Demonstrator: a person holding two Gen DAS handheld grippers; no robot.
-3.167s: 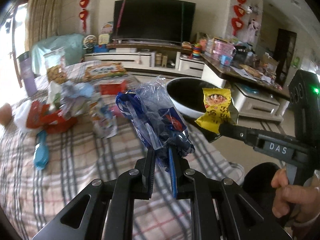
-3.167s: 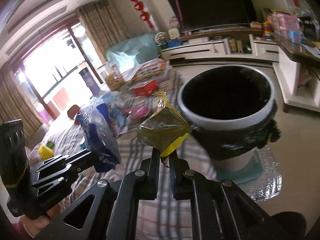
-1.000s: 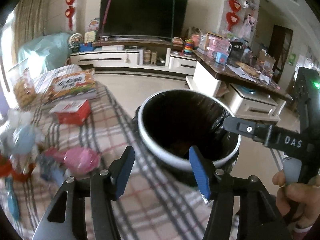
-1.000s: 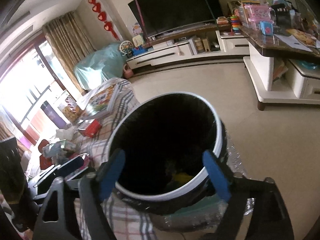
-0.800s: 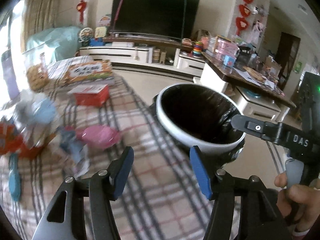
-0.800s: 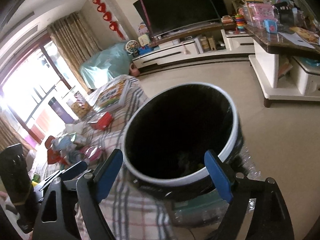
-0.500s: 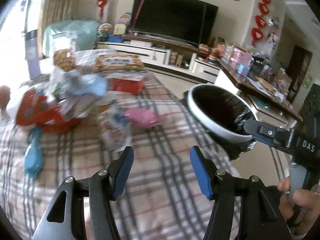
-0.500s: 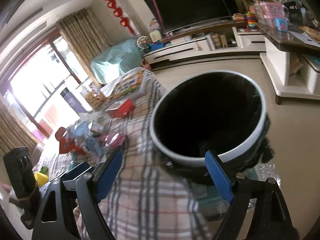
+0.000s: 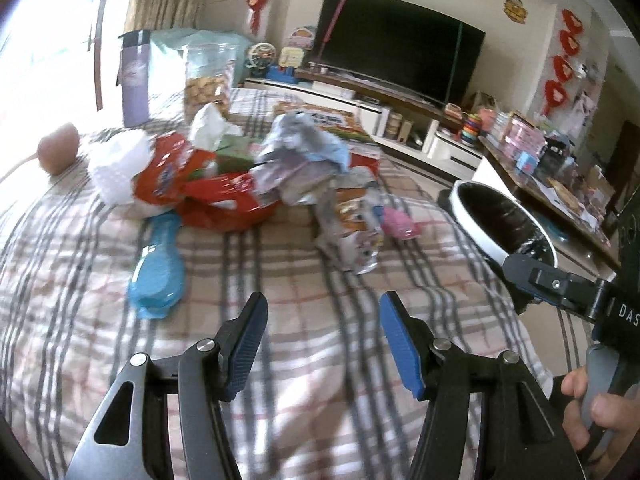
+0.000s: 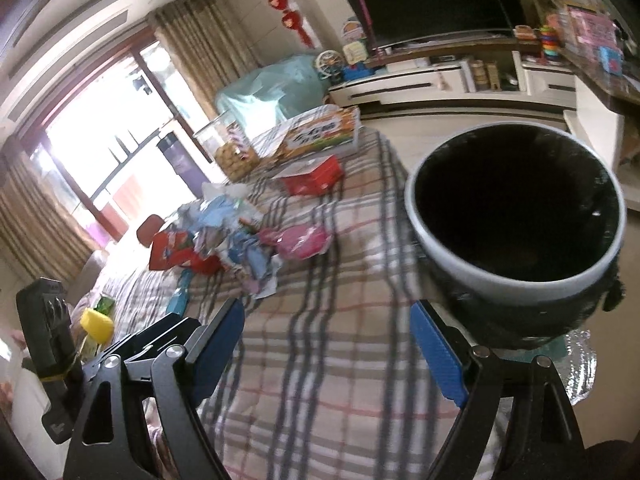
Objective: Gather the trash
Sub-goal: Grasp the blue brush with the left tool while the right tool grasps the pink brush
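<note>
With both the left claw [image 9: 320,332] and right claw [image 10: 326,344] spread wide and empty, reach far for the crumpled wrapper [image 9: 354,236] first, pinching a raised fold rather than the checked cloth [image 9: 280,280], since it lies nearest the bin [image 10: 516,216].

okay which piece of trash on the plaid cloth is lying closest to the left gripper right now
The flat blue wrapper. It lies alone on the cloth just ahead and left of the open left gripper, while the other wrappers sit farther back in the pile.

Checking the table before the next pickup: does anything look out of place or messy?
Yes: crumpled wrappers lie heaped on the plaid tablecloth, with a pink packet and blue wrapper strewn apart, none in the white-rimmed black bin.
</note>
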